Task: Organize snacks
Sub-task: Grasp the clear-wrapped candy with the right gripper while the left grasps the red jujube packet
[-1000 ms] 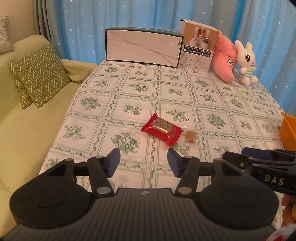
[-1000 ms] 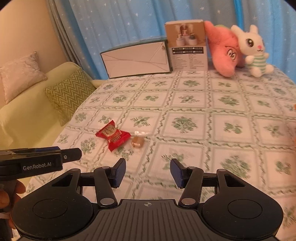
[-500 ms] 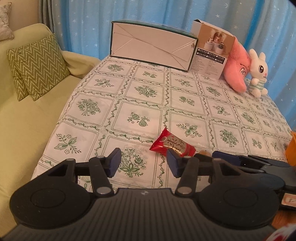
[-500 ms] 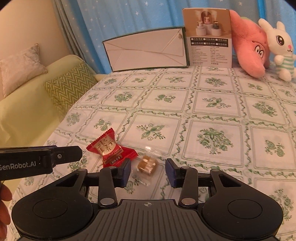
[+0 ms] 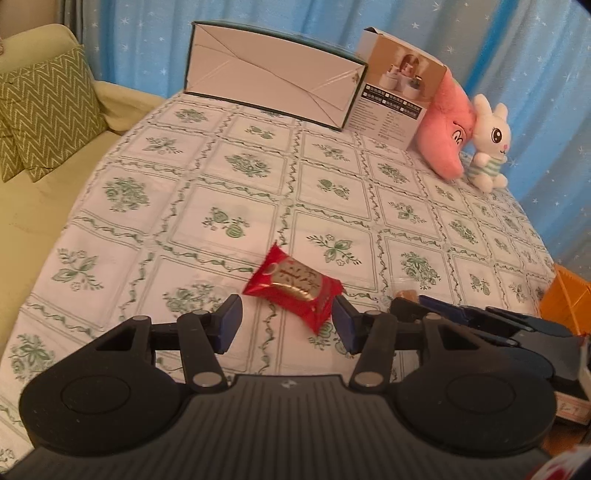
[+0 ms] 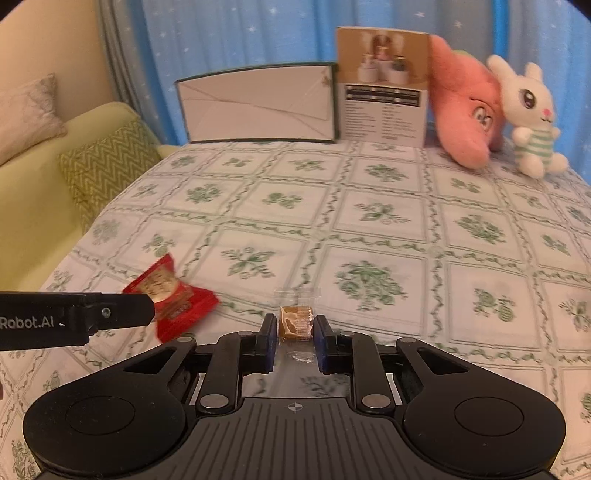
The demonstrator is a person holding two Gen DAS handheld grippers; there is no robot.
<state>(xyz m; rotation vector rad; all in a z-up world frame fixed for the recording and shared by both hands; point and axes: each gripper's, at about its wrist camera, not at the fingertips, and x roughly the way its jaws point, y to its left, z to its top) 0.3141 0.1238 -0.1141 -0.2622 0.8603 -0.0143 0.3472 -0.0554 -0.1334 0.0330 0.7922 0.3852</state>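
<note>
Snacks lie near the front edge of the table, which wears a white cloth with green flower squares: a red wrapped snack and, just to its right, a small brown candy in a clear wrapper. My right gripper has its blue pads pressed against both sides of the candy, so the candy is pinched between them while the clear wrapper ends stick out in front and behind. My left gripper hangs with its jaws apart, narrower than full width, one blue pad on each side of the near end of the red snack; the pads do not press on it, and the snack rests flat on the cloth. From the left wrist view, the right gripper reaches in from the right, just beside the red snack. At the back of the table a long white box stands beside a printed carton, then a pink plush and a white rabbit toy. An orange bin shows at the right table edge. A green sofa with a zigzag cushion sits left of the table, and a blue starred curtain hangs behind.
</note>
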